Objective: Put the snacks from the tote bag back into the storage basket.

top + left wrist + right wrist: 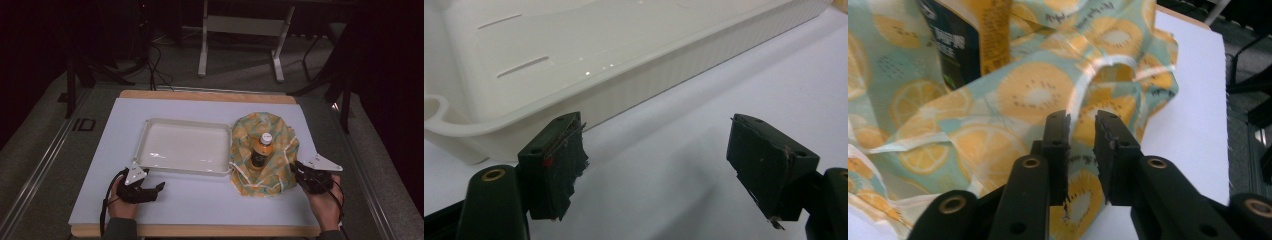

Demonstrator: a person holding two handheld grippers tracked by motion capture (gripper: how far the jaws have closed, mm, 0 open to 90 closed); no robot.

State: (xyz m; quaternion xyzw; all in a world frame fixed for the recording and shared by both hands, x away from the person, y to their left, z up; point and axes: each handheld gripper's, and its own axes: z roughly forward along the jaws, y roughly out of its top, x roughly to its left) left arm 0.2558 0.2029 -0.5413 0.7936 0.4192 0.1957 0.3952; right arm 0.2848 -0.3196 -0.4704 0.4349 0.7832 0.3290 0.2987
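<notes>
A cloth printed with yellow citrus slices lies bunched at the right of the white board, and an orange drink bottle with a white cap and dark label stands on it. My right gripper is at the cloth's right edge. In the right gripper view its jaws are drawn almost together with the printed cloth in the narrow gap, and the bottle's label rises behind. My left gripper rests open on the board just before the white tray, nothing between its fingers.
The empty white tray's ribbed wall runs close ahead of the left jaws. The white board lies on a wooden tabletop. Beyond the table are a white stand's legs and cables on the floor.
</notes>
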